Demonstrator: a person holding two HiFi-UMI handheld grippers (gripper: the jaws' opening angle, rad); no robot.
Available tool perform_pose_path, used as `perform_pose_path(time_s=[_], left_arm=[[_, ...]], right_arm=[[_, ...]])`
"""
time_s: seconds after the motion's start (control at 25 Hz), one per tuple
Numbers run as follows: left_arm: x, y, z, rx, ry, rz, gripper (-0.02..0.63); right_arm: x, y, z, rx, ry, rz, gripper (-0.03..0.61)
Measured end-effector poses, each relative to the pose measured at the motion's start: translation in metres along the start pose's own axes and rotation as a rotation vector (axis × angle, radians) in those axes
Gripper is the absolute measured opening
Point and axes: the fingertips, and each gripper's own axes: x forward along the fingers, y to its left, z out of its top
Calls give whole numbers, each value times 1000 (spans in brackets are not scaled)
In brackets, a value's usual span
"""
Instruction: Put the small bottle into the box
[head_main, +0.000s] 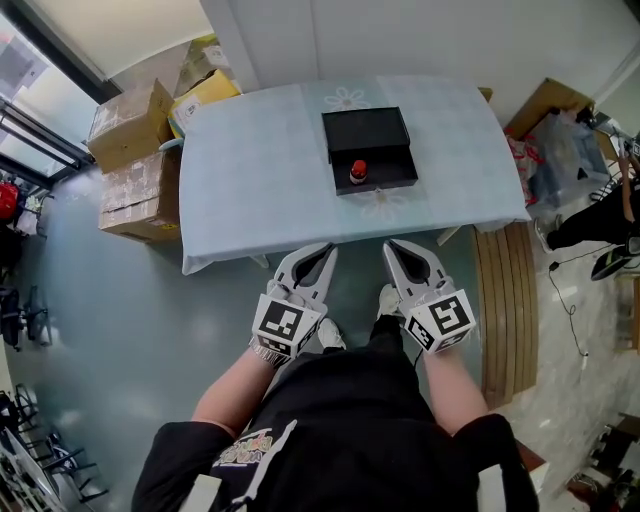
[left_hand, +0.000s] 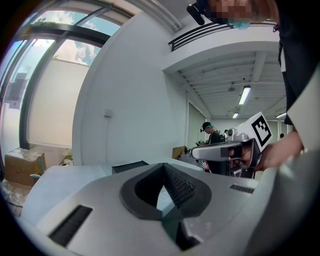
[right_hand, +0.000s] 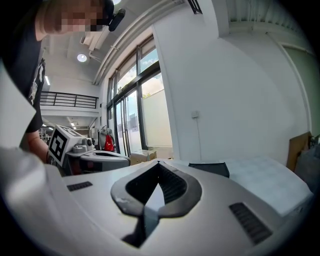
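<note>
— Table (head_main: 250, 170) under a pale blue cloth, pushed up to a white wall, with cardboard cartons (head_main: 135, 165) stacked at its left end. Found the small bottle (head_main: 358, 172)?

— Found upright, red cap up, inside the open front tray of the black box (head_main: 365, 128), toward the tray's left side. Lid part flat just behind, nearer the wall.

— So not out on the cloth. And the tongs?

— Left gripper (head_main: 322, 250) closed tight, with nothing pinched between the ribbed pads. Right gripper (head_main: 392, 246) closed as well, likewise empty. Checked in both gripper views: only the table beyond seen through the hollow behind the meeting tips.

— Why held so low?

— Held off the table's near edge, side by side at the waist, well apart from the box, tips aimed at the table. Read as a rest pose: probably nothing left to carry, so kept clear to avoid knocking the bottle over.

— And the box set mid-table?

— Judged within easy reach of either hand, with the open tray turned toward the person, presumably to spare any reach over the lid.

— Done, then?

— Judged done, or close to it. Lid unclosed, though never asked for.
</note>
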Motion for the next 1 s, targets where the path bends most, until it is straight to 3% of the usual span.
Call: perform_pose_path(time_s=[0.48, 1.0], left_arm=[[-19, 19, -1, -28, -4, 51, 8], [-13, 13, 3, -30, -8, 39, 8]], right_arm=[[12, 15, 0, -26, 26, 30, 8], [6, 15, 3, -28, 26, 26, 8]])
